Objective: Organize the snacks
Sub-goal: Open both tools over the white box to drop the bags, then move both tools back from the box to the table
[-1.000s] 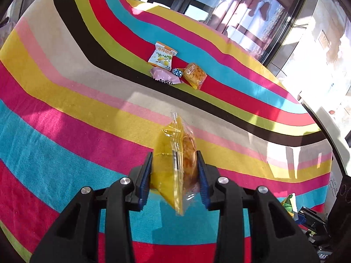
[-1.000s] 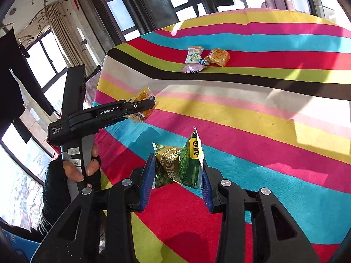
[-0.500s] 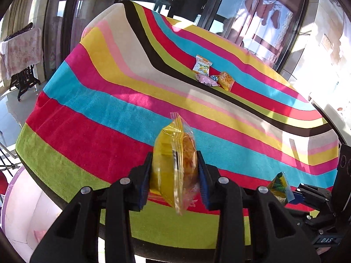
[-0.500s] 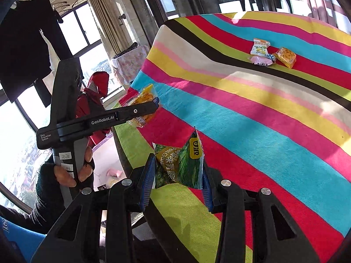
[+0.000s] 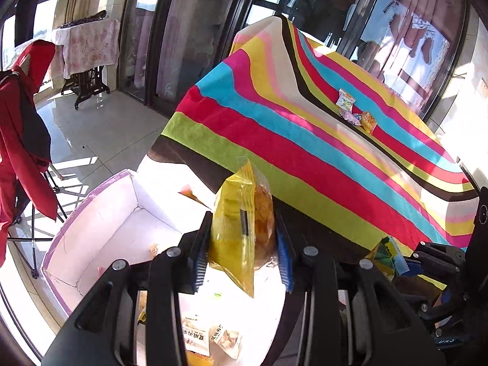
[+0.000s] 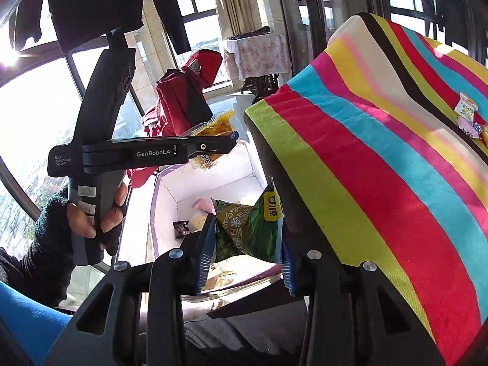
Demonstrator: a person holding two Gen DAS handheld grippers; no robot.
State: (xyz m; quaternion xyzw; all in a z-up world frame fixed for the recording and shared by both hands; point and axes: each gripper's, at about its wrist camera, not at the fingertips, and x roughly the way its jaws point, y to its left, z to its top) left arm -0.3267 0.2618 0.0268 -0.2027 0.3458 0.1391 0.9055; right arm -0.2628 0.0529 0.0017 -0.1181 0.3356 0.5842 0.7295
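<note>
My left gripper (image 5: pixel 242 253) is shut on a yellow snack packet (image 5: pixel 241 231) and holds it over a white box with a purple rim (image 5: pixel 91 222) beside the table. My right gripper (image 6: pixel 245 256) is shut on a green snack packet (image 6: pixel 247 228), above the same box (image 6: pixel 164 189). The left gripper (image 6: pixel 231 140) with its yellow packet (image 6: pixel 218 126) also shows in the right wrist view. Several snacks (image 5: pixel 198 335) lie inside the box. A few small snacks (image 5: pixel 353 113) lie far off on the striped tablecloth (image 5: pixel 305 140).
The table's corner with the striped cloth (image 6: pixel 366 164) hangs right of the box. A red jacket (image 5: pixel 18 128) hangs on a chair at left. A small cloth-covered table (image 5: pixel 88 42) stands by the windows. The floor is tiled.
Both grippers have swung left off the table with their packets and now hang over the white box beside the table.
</note>
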